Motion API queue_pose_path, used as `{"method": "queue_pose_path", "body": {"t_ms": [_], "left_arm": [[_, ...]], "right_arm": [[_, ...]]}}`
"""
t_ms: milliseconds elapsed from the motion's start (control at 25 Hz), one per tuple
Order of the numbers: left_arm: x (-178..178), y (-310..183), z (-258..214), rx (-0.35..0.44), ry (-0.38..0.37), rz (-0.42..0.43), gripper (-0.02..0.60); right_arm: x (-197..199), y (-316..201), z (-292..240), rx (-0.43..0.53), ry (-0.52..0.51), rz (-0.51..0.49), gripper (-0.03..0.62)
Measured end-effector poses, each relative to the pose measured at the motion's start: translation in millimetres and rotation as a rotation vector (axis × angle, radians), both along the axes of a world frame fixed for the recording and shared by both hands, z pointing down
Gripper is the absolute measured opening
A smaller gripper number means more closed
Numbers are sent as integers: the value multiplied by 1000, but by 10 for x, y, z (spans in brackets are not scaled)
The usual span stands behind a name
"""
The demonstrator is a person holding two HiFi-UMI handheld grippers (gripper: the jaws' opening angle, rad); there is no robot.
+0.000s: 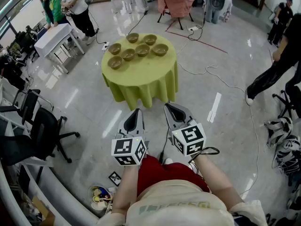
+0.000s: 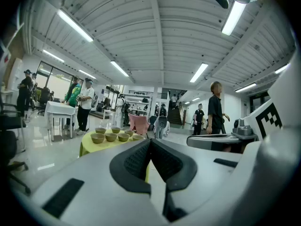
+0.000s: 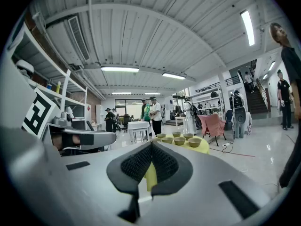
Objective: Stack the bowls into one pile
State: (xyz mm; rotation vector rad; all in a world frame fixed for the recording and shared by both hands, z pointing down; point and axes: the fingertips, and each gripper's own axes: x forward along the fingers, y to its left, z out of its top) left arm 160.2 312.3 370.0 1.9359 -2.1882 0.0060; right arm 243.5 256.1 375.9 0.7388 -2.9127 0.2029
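Centre of the scene: a round table (image 1: 146,74) draped to the floor in soft lime-green cloth, hanging in loose folds. On its top, toward the far side: several shallow olive-brown bowls (image 1: 142,50), round and smooth with a dull finish. All upright, all empty, set singly in a loose cluster, close together but none nested in another.

On the near side of the round table, well apart from it and above bare floor: the left gripper (image 1: 136,113) and the right gripper (image 1: 172,109). Both of grey plastic with black ribbed pads, held side by side, each with a white cube of black square markers at the back. Left pads pressed together at the tips, with nothing between them, only a sliver of green cloth showing through the gap lower down. Right pads likewise closed tip to tip and empty. Both pointed toward the round table, with the bowls small and distant beyond the tips.

Around the round table: a glossy pale grey floor (image 1: 94,102), reflective, open on the near side and to its left. Right of it, thin cables (image 1: 209,68) trailing across the floor, and a person in dark clothes (image 1: 277,69). Beyond it, a chair under a pink cover (image 1: 176,4). Left of it, a white rectangular table (image 1: 54,36) with two people (image 1: 75,4) standing alongside. Nearer and further left, a black office chair (image 1: 44,135) on castors.
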Motion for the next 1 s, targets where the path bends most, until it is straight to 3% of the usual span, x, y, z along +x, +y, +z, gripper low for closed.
{"method": "queue_pose_path", "body": {"t_ms": [1000], "left_arm": [[-40,-302,-29,-2,-12,-29,23]], "right_arm": [[173,-378,124,-88,-12,61,37]]}}
